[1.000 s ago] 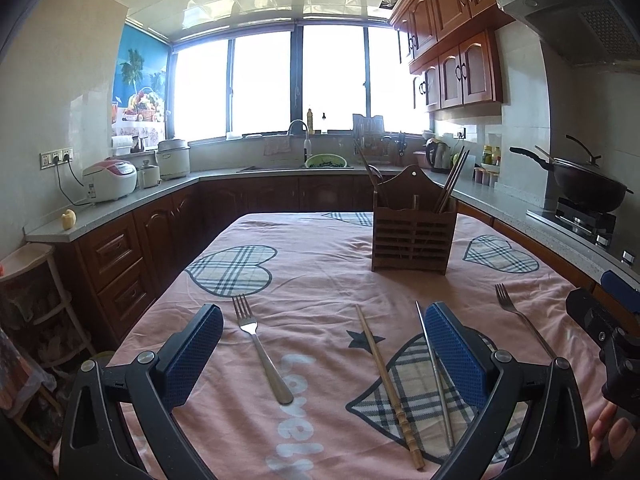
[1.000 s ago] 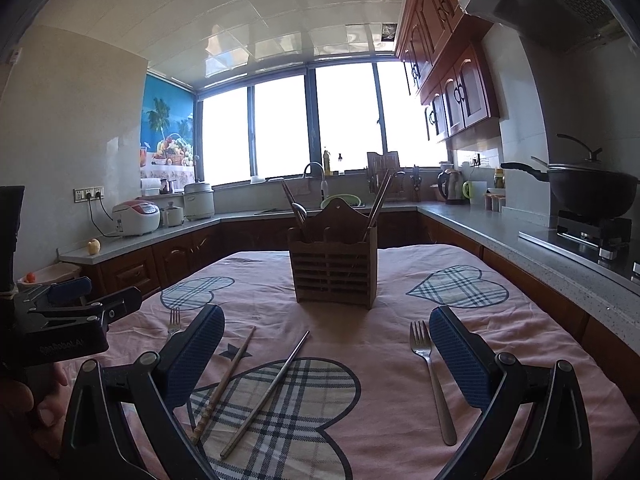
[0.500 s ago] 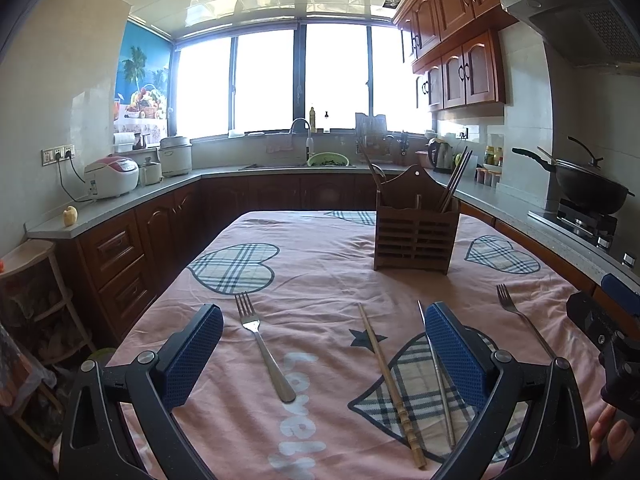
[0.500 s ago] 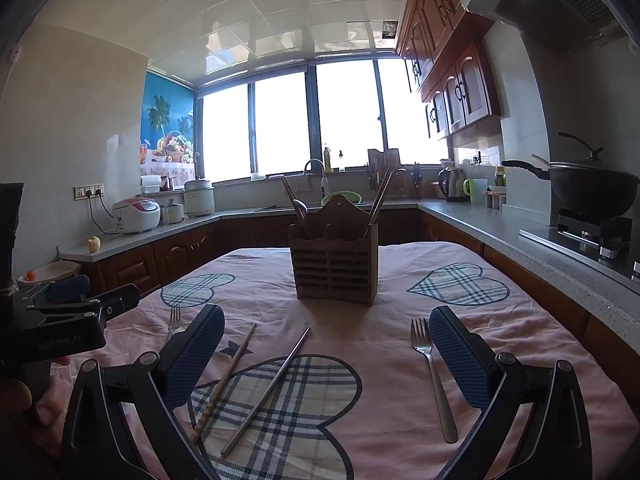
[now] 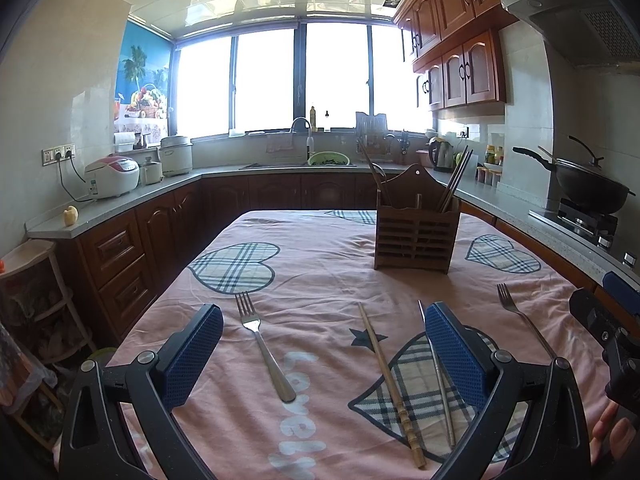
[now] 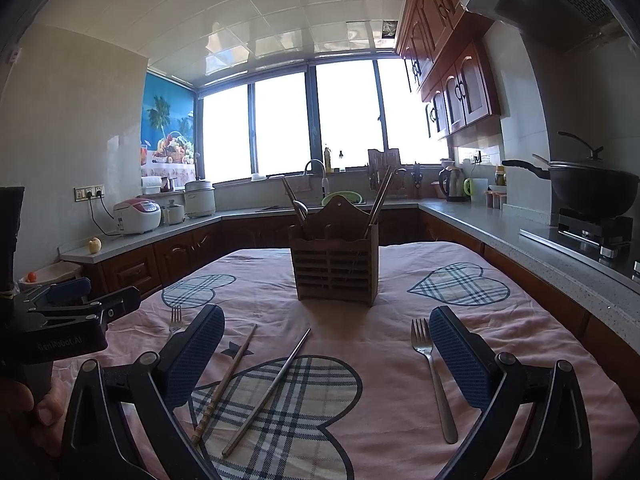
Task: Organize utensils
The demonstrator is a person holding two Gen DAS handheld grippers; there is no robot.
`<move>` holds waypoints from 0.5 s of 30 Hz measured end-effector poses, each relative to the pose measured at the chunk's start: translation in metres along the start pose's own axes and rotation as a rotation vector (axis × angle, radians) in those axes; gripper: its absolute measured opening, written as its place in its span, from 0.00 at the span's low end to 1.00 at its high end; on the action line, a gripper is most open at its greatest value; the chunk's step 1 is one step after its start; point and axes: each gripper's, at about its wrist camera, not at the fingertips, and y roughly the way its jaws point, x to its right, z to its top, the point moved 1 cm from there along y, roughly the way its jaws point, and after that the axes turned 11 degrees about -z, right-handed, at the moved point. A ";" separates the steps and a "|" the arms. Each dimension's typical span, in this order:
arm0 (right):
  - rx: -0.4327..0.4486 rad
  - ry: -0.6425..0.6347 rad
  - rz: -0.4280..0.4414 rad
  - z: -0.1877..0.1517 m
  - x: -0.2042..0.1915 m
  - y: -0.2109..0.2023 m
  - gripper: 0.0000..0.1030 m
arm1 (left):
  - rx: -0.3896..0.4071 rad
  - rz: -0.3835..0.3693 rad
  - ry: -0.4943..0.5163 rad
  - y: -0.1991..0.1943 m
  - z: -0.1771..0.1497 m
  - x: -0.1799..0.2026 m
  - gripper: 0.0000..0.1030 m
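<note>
While level, both grippers' jaws wide apart

White letters printed on the pink tablecloth [image 5: 320,280] read "Lovely", though the last letters run off the lower edge of the left wrist view and are partly cut. In the right wrist view, the black body of the left gripper [image 6: 72,312] carries the faint marking "GenRobot.AI".
</note>
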 end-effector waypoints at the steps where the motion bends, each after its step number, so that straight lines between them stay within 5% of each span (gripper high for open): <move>1: 0.000 0.000 0.000 0.000 0.000 0.000 1.00 | 0.000 -0.002 0.000 0.000 0.000 0.000 0.99; 15: 0.011 -0.004 0.013 0.005 -0.004 -0.002 1.00 | 0.000 0.000 0.006 0.000 -0.001 0.001 0.99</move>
